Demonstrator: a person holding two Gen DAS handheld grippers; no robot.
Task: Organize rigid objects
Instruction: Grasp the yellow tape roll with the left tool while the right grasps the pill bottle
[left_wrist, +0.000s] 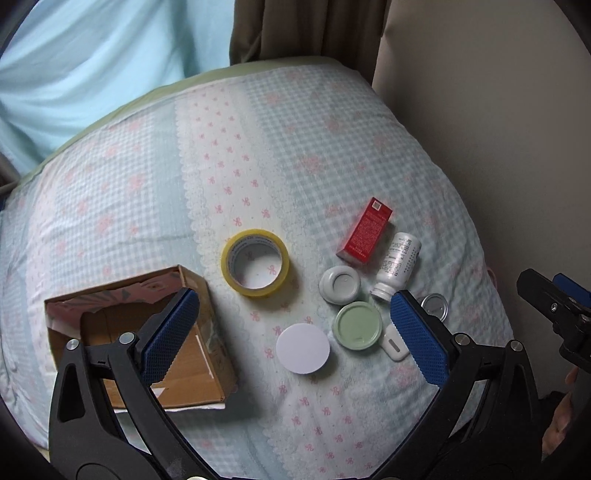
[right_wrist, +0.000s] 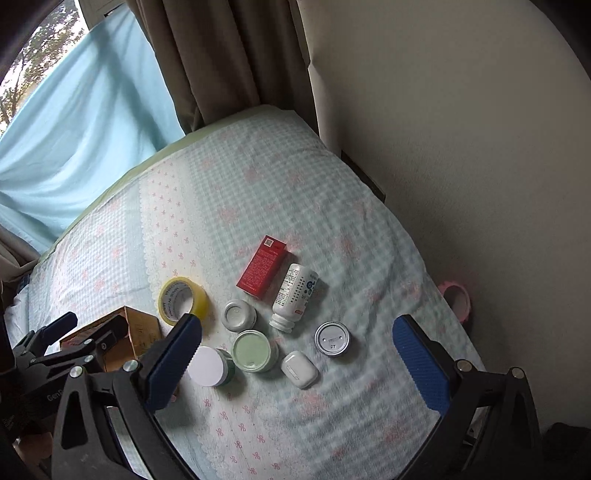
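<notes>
Both tongs hover spread wide and hold nothing: left tongs (left_wrist: 295, 325), right tongs (right_wrist: 299, 365). On the bed (right_wrist: 258, 177), the cardboard box (left_wrist: 184, 369) sits at 9 o'clock of the yellow tape roll (left_wrist: 255, 262); jars, a red carton (left_wrist: 365, 232) and a white bottle (left_wrist: 397, 264) cluster at 3 o'clock.

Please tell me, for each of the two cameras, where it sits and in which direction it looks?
Left wrist: on the left gripper, looking down at the bed; open jaws frame the cardboard box and tape roll; right gripper at the edge.
Right wrist: on the right gripper, looking down from further right; left gripper at the edge.
Shared: red box, white bottle.
</notes>
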